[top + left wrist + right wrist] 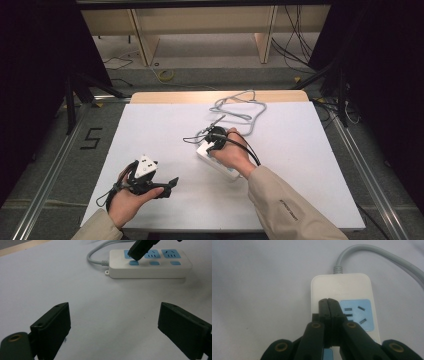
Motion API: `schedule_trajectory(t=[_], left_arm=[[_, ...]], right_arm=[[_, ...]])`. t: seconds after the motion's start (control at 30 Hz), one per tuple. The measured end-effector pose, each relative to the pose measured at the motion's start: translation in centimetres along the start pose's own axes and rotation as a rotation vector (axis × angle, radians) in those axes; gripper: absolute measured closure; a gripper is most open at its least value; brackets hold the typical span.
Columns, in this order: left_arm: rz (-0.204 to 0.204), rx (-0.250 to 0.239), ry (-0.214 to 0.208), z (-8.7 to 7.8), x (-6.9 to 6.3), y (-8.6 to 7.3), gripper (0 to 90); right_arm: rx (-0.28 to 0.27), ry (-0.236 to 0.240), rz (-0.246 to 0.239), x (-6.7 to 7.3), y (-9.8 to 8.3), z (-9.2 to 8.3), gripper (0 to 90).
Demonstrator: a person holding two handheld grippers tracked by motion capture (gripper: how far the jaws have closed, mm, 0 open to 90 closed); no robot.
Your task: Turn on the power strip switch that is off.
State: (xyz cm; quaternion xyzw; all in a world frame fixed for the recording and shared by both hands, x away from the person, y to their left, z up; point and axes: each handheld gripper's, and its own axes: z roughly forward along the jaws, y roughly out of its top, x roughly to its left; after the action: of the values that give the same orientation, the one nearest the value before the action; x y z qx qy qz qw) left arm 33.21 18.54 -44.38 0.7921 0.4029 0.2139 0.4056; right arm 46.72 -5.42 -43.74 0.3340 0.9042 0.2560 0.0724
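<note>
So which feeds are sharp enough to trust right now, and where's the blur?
High view: even light, dark surround. Left gripper view: power strip sharp, its own near jaws soft. Right gripper view: closed jaws fairly crisp, the grey cable blurred; no glare.

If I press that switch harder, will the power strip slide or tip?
The power strip lies flat and low on the smooth white table, so it probably won't tip. It looks light, so it may slide. Its stiff-looking grey cable might drag slightly.
</note>
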Motion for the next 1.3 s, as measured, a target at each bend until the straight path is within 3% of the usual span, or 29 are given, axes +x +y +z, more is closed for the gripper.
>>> schedule_trajectory(t=[1.3], left_arm=[[0.001,0.0,0.001,0.01,-0.03,0.02,11.0]], right_arm=[[0.05,-0.018,-0.014,0.29,0.61,0.43,90.0]])
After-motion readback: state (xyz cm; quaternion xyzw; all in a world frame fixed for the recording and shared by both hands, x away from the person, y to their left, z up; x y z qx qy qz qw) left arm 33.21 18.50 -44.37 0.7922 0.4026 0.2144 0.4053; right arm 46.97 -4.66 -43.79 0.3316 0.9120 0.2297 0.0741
